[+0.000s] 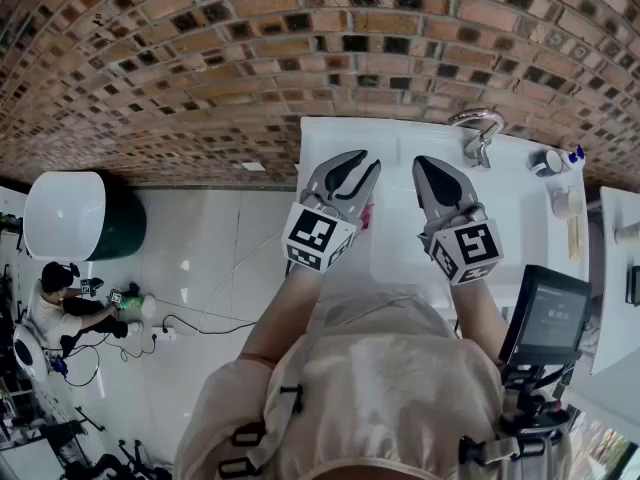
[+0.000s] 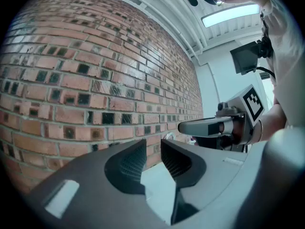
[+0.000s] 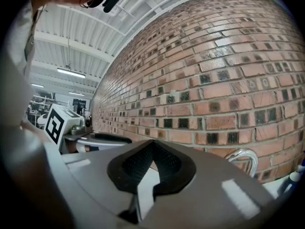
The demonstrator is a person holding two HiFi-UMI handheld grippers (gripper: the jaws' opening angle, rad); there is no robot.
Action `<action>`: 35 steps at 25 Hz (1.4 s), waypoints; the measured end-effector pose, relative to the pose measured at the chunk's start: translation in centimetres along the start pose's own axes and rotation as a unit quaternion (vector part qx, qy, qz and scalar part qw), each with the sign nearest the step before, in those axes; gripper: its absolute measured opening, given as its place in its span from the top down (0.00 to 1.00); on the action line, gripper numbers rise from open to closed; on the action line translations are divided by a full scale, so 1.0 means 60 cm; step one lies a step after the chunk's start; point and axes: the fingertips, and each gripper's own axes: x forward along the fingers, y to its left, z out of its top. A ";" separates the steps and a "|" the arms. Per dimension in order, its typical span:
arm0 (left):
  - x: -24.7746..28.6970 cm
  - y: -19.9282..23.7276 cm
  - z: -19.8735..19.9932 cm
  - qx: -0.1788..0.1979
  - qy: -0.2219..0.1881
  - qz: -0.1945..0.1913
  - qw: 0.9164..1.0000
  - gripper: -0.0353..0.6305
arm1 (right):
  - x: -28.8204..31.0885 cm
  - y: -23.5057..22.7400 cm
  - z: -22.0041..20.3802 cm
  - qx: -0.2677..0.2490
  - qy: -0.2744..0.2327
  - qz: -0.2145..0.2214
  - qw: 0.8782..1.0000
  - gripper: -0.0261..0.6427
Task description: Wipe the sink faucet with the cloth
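left gripper (image 1: 365,160) is hovering with jaws slightly apart, empty; right gripper (image 1: 424,163) is pinching shut on nothing. A pink scrap (image 1: 366,215) is peeking from behind the left one, mostly hidden.

Head view steeply down over sink (image 1: 395,168), gripper views level at brick wall (image 2: 95,80), sharing faucet (image 3: 244,160).

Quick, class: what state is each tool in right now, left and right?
Left tool: slightly open, nothing between its jaws.
Right tool: closed, holding nothing.
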 end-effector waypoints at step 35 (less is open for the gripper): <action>-0.059 0.001 -0.526 0.005 0.426 -0.030 0.904 0.47 | 0.008 -0.052 -0.196 0.093 0.115 -0.015 0.989 0.98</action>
